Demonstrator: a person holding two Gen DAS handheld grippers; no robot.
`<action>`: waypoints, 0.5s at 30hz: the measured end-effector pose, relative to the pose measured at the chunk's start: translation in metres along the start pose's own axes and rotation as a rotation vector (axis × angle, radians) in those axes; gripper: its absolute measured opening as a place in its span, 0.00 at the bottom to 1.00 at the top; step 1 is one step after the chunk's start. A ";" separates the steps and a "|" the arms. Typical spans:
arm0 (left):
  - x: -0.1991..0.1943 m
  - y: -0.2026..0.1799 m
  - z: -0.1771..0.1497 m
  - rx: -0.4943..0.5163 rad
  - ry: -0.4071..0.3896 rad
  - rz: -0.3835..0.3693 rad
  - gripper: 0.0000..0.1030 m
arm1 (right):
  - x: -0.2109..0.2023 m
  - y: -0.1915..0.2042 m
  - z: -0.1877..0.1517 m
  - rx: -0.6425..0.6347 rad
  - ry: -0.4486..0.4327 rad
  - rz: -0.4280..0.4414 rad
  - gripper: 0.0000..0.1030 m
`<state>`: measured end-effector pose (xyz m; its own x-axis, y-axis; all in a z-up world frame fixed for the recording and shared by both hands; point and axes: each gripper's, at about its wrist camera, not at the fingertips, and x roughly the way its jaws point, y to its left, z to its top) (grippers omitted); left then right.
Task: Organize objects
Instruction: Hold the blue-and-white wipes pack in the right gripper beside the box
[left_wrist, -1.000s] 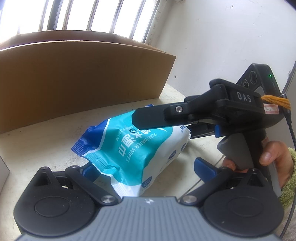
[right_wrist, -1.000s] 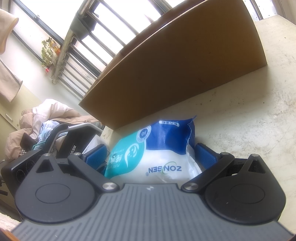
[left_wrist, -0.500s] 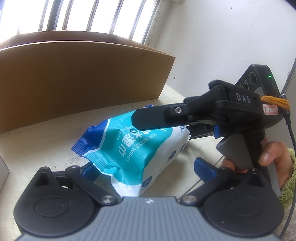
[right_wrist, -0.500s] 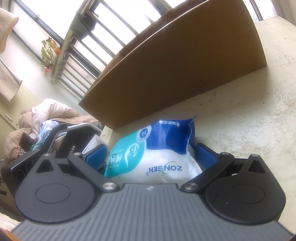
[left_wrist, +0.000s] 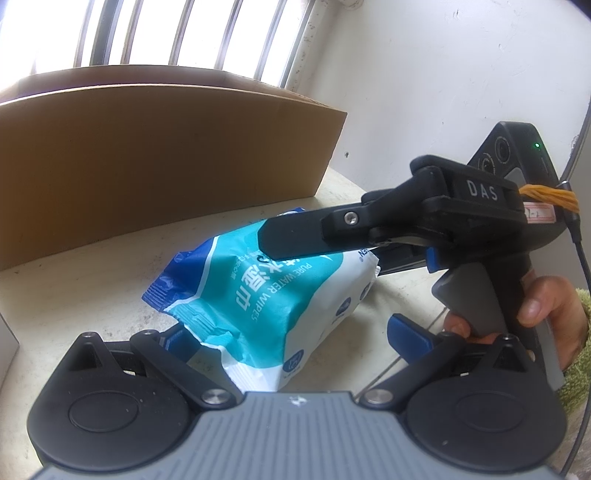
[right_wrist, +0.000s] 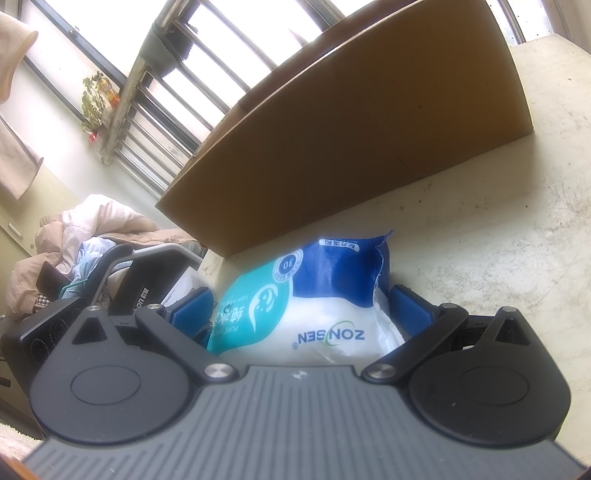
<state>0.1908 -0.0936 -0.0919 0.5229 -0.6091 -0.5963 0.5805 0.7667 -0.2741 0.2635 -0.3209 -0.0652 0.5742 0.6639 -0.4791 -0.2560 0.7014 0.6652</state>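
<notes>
A teal, blue and white wet wipes pack (left_wrist: 258, 295) lies tilted on the cream table (left_wrist: 74, 291) in front of a cardboard box (left_wrist: 147, 166). My right gripper (left_wrist: 273, 264) comes in from the right, turned sideways, with one finger over the pack and one under it. In the right wrist view the pack (right_wrist: 314, 306) fills the gap of the right gripper (right_wrist: 301, 314), and both blue pads (right_wrist: 192, 314) press on it. My left gripper (left_wrist: 291, 336) is open around the pack's near end; its left pad touches the wrapper, its right pad stands apart.
The long cardboard box (right_wrist: 351, 147) stands close behind the pack, under a barred window. A white wall rises on the right. A person's hand (left_wrist: 554, 306) holds the right gripper's handle. A white object (left_wrist: 7, 350) sits at the left edge. Piled clothes (right_wrist: 85, 229) lie beyond the table.
</notes>
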 end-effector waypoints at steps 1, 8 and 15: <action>-0.001 0.000 0.000 0.000 0.000 0.001 1.00 | 0.000 0.000 0.000 -0.001 0.000 -0.001 0.99; -0.013 0.001 0.000 0.024 0.007 0.018 1.00 | 0.000 0.002 0.000 -0.002 -0.001 -0.009 0.99; -0.015 -0.001 -0.004 0.072 -0.001 0.054 1.00 | 0.001 0.010 0.000 -0.019 0.010 -0.043 0.99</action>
<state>0.1795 -0.0844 -0.0857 0.5551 -0.5673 -0.6083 0.5945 0.7821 -0.1868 0.2612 -0.3135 -0.0595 0.5770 0.6355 -0.5131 -0.2461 0.7343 0.6327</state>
